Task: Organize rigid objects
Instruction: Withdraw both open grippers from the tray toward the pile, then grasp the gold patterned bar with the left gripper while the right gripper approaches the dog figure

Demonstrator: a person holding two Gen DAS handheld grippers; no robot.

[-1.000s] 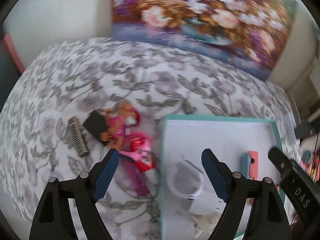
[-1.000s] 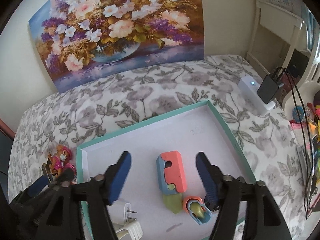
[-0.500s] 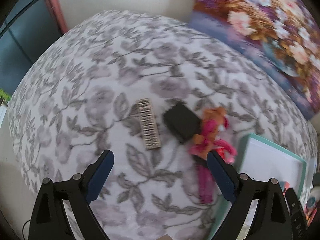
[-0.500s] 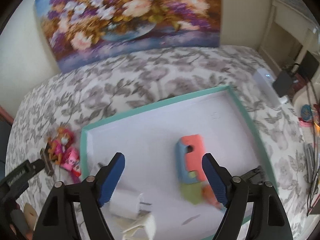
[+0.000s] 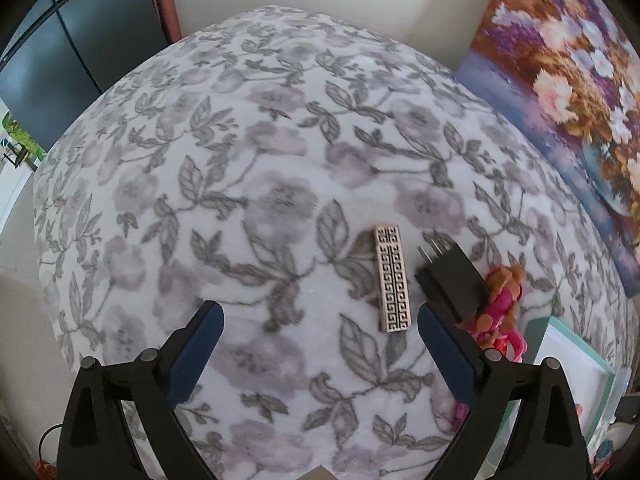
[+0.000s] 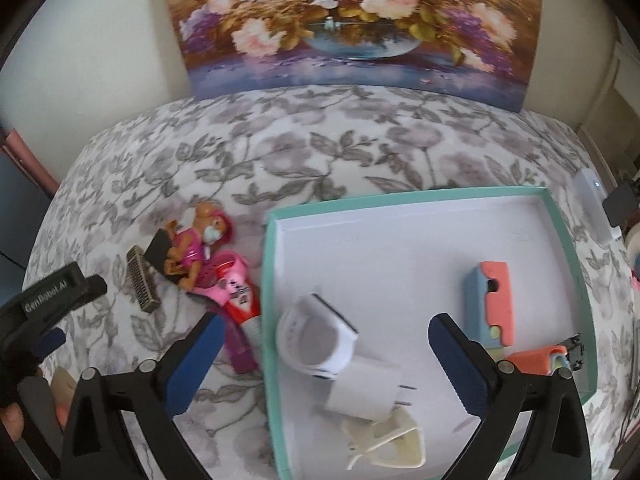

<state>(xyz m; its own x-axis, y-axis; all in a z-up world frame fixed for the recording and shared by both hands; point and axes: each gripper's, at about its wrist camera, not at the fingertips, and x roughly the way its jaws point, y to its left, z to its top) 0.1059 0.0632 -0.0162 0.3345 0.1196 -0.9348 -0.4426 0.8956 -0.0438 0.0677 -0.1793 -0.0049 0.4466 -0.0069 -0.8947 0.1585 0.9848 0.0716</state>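
While opening, left claw (image 5: 318, 334) empty, patterned bar (image 5: 392, 278) between fingers

On my bedspread lie a patterned metal bar (image 5: 392, 278), a black plug adapter (image 5: 454, 280) and a pink toy pup (image 6: 198, 240), close together. My teal tray (image 6: 270, 320) holds a white adapter (image 6: 366, 394) and coral-blue block (image 6: 490, 302).

Both grippers, left gripper (image 5: 320, 352) and right gripper (image 6: 324, 364), have black frames, round silver screws and dark-blue padded fingers (image 6: 196, 364); one bears white "GenRobot.AI" lettering.

Grey floral bedspread (image 5: 280, 128), teal-rimmed white tray (image 6: 400, 240), pink figurine (image 6: 200, 240)
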